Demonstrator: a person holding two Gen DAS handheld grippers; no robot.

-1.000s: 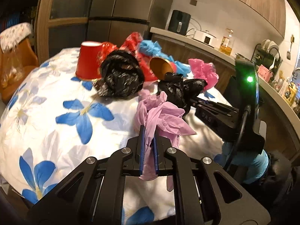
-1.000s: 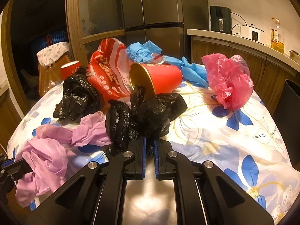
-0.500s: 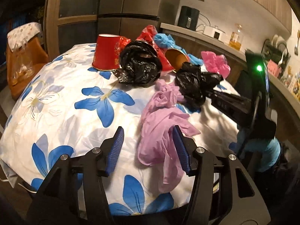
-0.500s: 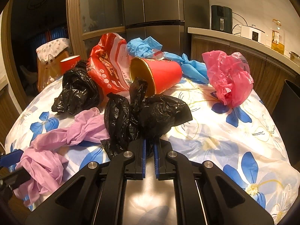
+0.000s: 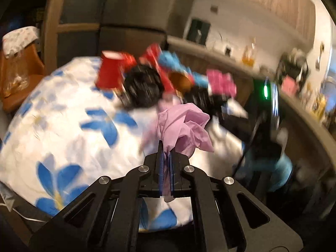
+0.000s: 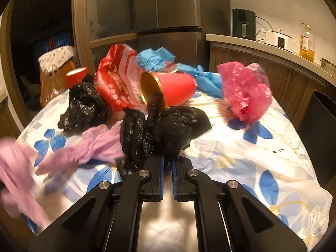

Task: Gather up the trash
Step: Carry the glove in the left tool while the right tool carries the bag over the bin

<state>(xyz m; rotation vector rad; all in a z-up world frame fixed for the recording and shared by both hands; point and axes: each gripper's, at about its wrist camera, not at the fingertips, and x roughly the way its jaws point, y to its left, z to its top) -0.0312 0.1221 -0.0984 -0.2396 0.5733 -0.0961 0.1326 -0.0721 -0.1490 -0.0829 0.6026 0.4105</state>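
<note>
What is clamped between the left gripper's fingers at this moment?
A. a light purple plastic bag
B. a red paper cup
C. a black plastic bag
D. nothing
A: in the left wrist view the left gripper has its blue pads pinched on the light purple plastic bag, which bunches up above them.

tipped cup (image 6: 174,88) behind crumpled bag (image 6: 166,130) | loose glove (image 6: 92,145) left of it
</note>
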